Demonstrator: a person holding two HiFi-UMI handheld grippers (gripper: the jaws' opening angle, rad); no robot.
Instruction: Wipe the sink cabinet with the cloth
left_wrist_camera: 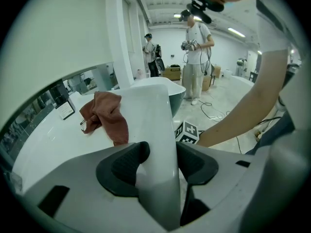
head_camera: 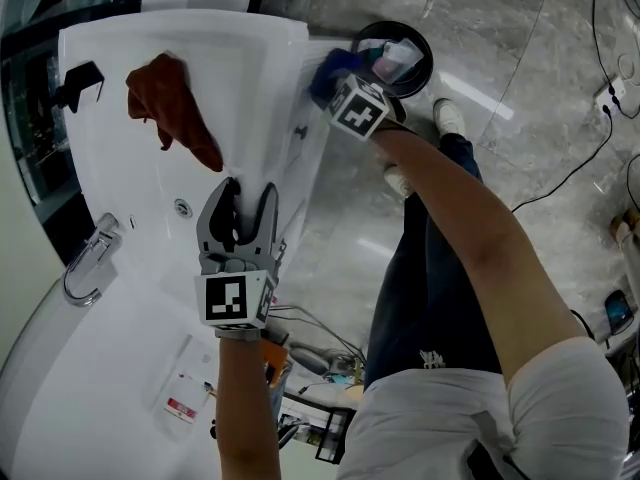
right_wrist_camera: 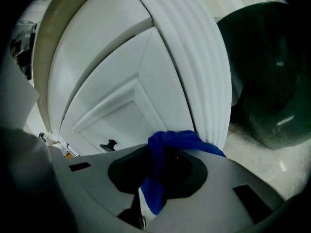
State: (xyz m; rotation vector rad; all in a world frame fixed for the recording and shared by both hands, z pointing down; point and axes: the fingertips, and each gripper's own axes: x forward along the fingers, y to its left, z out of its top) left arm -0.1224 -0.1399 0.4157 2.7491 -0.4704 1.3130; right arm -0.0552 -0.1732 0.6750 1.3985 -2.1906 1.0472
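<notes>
The white sink cabinet (right_wrist_camera: 112,115) has panelled doors and a fluted corner post (right_wrist_camera: 206,81). My right gripper (head_camera: 335,80) (right_wrist_camera: 160,171) is shut on a bunched blue cloth (head_camera: 330,66) (right_wrist_camera: 167,142), held at the cabinet's front (head_camera: 305,143) below the counter's far corner. My left gripper (head_camera: 250,190) (left_wrist_camera: 161,149) stands open astride the white countertop's front rim (left_wrist_camera: 155,120), the rim between its pads. A rust-brown cloth (head_camera: 165,103) (left_wrist_camera: 104,115) lies loose on the countertop.
A dark round bin (head_camera: 395,53) (right_wrist_camera: 272,72) stands on the floor beside the cabinet's corner. A chrome faucet (head_camera: 90,258) and a drain (head_camera: 181,207) sit at the basin. Cables (head_camera: 580,163) trail over the floor. People (left_wrist_camera: 197,52) stand further back.
</notes>
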